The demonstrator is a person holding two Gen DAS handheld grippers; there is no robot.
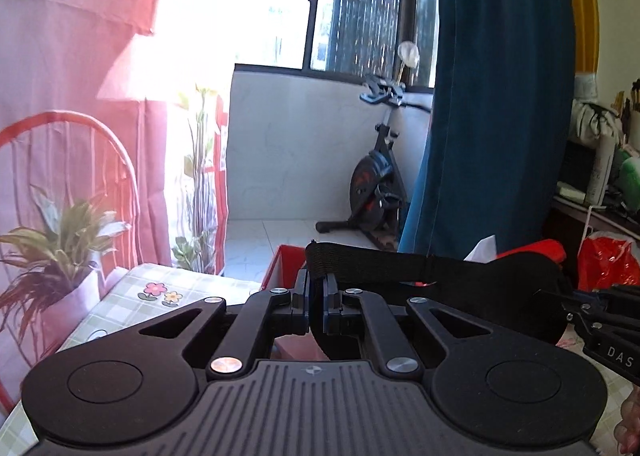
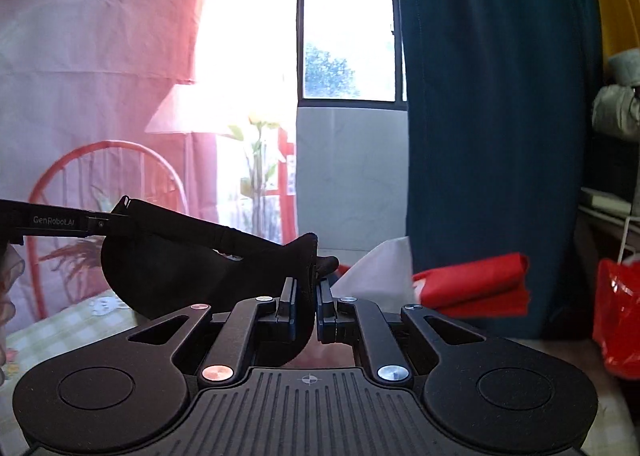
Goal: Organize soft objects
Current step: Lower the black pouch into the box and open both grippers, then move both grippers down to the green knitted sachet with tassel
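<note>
Evidently mid-air: black eye mask (image 1: 516, 296) stretched between both tools, held above the red storage box (image 1: 286, 266) and the checked tabletop (image 1: 168, 284). Left gripper (image 1: 318, 296) clenched on the elastic strap (image 1: 360, 262); right gripper (image 2: 306, 296) clenched on the padded end of the mask. Long axis running crosswise, from one set of jaws to the other, strap end on the left side, padded body toward the right. Seen from the left wrist, right tool entering at the far right edge, gripping the mask's outer end; seen from the right wrist, left tool entering from the left. Likely next: lowering into the box, which sits just ahead of and below both jaws, neither hand clearly nearer.

Readable writing: "GenRoboLAI" or similar on the left tool's side, "DAS" on the right tool's side. White tissue (image 2: 376, 268) and folded red cloth (image 2: 476, 284) beyond, near the teal curtain (image 2: 488, 128).
</note>
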